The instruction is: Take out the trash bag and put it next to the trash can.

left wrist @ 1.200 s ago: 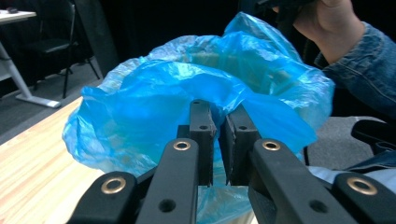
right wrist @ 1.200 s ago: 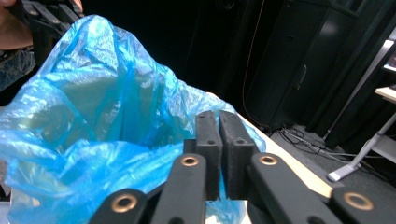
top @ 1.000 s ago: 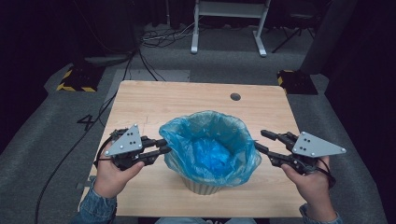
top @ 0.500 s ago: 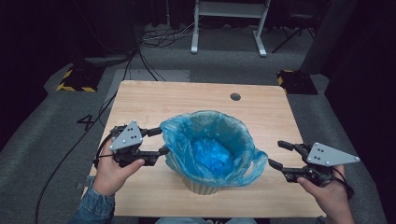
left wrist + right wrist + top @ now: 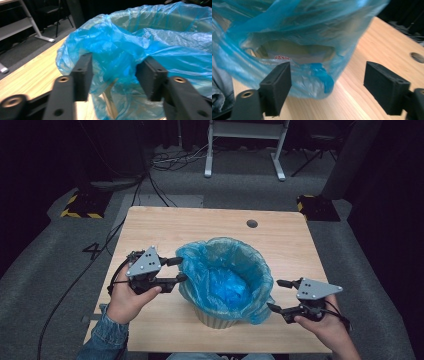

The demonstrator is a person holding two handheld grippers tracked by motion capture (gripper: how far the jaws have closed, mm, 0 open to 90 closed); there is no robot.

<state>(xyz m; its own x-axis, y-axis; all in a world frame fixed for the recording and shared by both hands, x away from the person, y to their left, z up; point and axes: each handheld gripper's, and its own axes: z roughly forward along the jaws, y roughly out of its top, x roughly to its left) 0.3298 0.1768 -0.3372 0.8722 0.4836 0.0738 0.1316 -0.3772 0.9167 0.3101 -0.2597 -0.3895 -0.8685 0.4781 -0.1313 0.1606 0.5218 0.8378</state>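
A pale ribbed bin (image 5: 217, 320) stands mid-table, lined with a blue plastic bag (image 5: 225, 275) whose rim is folded over the outside. My left gripper (image 5: 179, 270) is open at the bag's left rim. In the left gripper view its jaws (image 5: 115, 75) stand wide apart, with a fold of the blue bag (image 5: 120, 50) between and just beyond them. My right gripper (image 5: 276, 296) is open low at the bag's near right side. In the right gripper view (image 5: 328, 87) the bag's hanging hem (image 5: 319, 75) drops between the jaws, close to one of them.
The wooden table (image 5: 200, 227) has a round cable hole (image 5: 252, 223) at the back right, also the hole (image 5: 418, 57) in the right gripper view. Grey carpet with cables and a white desk frame (image 5: 245, 150) lie beyond the far edge.
My right gripper has dropped from the bag's right rim towards the near edge, then come in to the hanging hem. The left gripper has stayed at the left rim.
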